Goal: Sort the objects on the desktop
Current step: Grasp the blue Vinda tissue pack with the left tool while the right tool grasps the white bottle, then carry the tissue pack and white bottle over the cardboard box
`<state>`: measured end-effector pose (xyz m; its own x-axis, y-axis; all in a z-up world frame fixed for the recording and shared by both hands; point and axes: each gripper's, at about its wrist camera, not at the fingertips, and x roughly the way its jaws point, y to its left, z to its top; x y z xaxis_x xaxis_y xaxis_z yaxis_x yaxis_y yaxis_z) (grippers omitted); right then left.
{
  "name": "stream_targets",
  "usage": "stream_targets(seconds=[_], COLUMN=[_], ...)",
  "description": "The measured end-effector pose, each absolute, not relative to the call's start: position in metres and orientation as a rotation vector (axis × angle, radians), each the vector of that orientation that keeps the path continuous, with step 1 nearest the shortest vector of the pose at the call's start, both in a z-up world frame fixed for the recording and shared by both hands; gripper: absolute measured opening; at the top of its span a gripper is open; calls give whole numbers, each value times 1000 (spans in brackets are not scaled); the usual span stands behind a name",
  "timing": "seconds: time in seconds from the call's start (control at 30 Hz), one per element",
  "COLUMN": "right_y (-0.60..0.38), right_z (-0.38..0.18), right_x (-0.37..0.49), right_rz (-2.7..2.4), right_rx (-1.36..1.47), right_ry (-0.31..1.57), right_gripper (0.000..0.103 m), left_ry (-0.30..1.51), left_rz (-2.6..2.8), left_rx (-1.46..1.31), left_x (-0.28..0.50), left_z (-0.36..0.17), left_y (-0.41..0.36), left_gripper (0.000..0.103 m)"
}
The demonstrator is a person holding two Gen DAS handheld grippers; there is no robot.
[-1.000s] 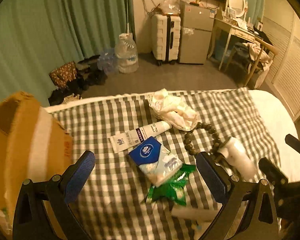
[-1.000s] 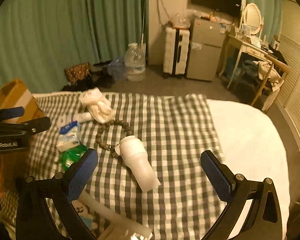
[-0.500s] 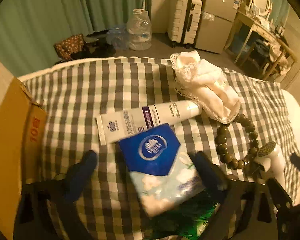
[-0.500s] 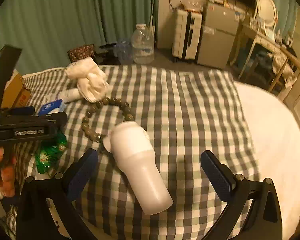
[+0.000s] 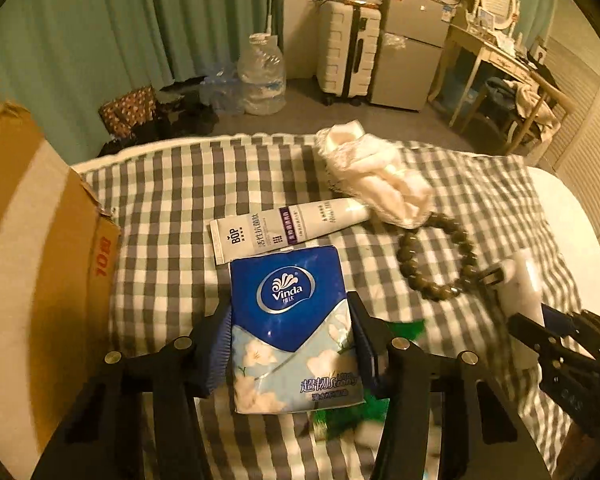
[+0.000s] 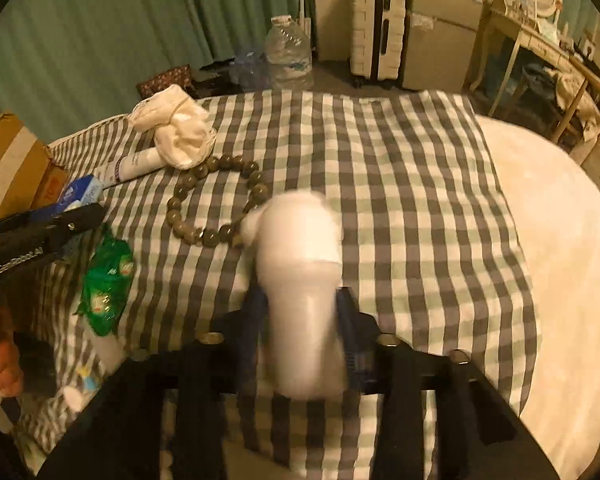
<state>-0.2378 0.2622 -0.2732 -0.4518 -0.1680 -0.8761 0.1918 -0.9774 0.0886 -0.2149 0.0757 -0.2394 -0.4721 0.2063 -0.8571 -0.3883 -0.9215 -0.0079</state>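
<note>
Two grippers, each clamped on something over the grey-and-white checked bedspread.

The left gripper pinches a blue Vinda tissue pack by its sides, just in front of the white BOP tube. The right gripper squeezes a white plastic bottle, its cap end touching a loop of dark round beads. A crumpled green wrapper lies left of it.

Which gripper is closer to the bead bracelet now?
Right. The right gripper grips the white bottle that touches the bead bracelet. The left gripper clamps the Vinda tissue pack, farther left.
</note>
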Motion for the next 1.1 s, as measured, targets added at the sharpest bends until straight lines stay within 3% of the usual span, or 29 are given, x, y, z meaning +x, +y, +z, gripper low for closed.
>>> stream_targets(seconds=[0.6,1.1], right_y=[282,278], right_z=[-202,-104], right_x=[-160,-89], right_rz=[-2592,-2785], right_rx=[1273,1009], right_ry=[-129,-177], right_gripper=[32,32], left_ry=[239,183], left_rz=[2476,2502], left_rx=[-1185,-992], left_x=[-153,-104], left_z=[-141,-64], left_y=[56,23], left_gripper=[54,54])
